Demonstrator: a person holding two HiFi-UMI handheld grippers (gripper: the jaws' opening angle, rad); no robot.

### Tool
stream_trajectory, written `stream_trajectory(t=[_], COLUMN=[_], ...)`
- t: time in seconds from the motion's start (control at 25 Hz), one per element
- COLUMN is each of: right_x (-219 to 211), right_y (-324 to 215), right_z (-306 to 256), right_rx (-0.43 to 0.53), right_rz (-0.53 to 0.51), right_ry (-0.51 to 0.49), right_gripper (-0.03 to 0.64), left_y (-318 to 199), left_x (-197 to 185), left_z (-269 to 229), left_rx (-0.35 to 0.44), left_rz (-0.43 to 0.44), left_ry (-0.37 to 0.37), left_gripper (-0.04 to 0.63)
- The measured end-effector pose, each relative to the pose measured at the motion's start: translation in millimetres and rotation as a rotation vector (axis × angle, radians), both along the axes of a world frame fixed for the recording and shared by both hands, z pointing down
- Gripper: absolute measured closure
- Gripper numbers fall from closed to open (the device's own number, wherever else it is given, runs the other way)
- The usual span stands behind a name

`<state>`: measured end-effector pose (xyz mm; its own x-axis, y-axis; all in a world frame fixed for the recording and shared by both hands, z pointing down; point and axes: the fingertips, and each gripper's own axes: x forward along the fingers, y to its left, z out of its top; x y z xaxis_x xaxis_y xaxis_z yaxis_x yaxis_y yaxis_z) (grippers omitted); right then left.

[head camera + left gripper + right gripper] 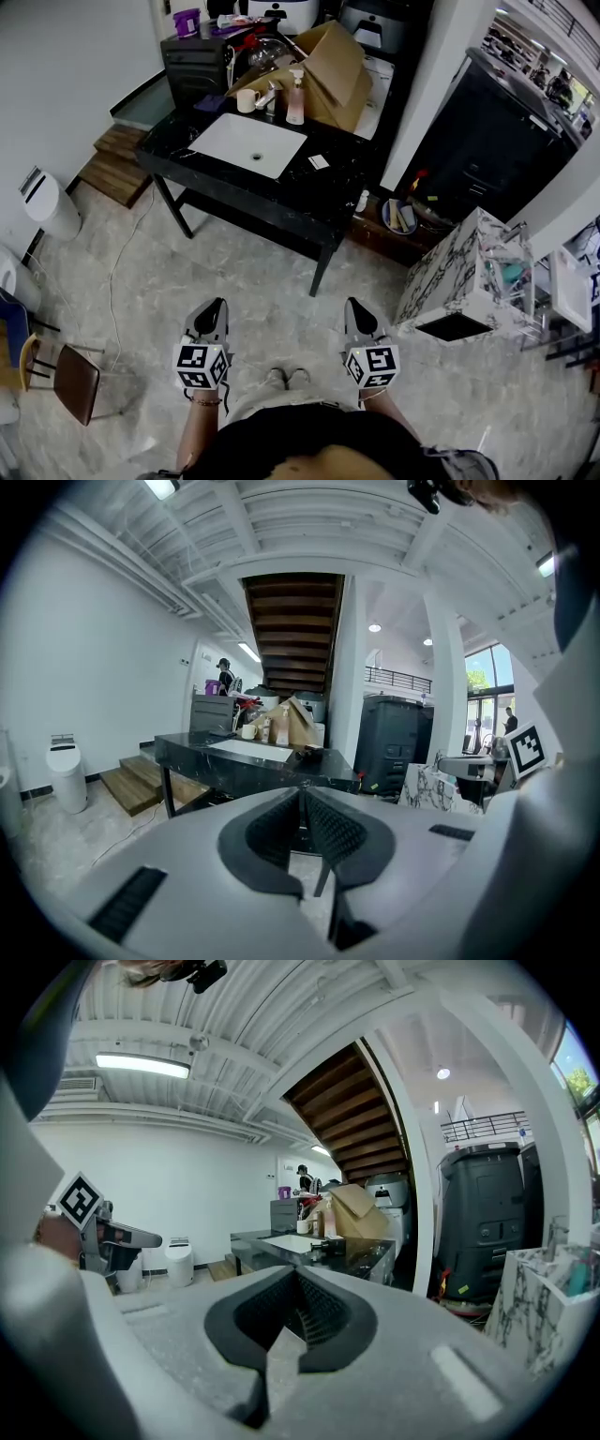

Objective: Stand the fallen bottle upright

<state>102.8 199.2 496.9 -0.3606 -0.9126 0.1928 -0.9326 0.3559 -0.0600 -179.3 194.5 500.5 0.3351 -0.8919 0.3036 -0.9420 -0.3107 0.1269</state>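
A black table (281,192) with a white sink basin (248,143) stands well ahead of me. At its far edge a pink pump bottle (295,101) is upright, next to a white cup (247,100). Between them a small pale bottle (268,96) seems to lie tilted; it is too small to be sure. My left gripper (218,305) (302,794) and right gripper (353,305) (296,1274) hang side by side over the floor, far short of the table. Both are shut with nothing between their fingers.
A cardboard box (333,66) sits behind the bottles. A white bin (52,206), wooden steps (117,164) and a brown chair (66,375) are at the left. A marbled cabinet (469,272) stands at the right. A cable trails over the floor.
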Motion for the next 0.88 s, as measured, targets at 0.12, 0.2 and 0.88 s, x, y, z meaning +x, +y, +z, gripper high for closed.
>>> stream_trajectory(t=[0.12, 0.2, 0.88], right_x=[0, 0, -8], right_y=[-4, -8, -16], right_z=[1, 5, 4], right_rx=[-0.008, -0.025, -0.014], right_rz=[0.0, -0.005, -0.071], right_ry=[-0.025, -0.04, 0.001], right_gripper=[0.612, 0.611, 0.437], left_y=[-2, -3, -17], left_x=[-1, -2, 9], left_z=[0, 1, -2], left_rx=[0.002, 0.002, -0.001], left_rz=[-0.005, -0.01, 0.015], left_ry=[-0.002, -0.002, 0.014], left_gripper=[0.575, 0.575, 0.575])
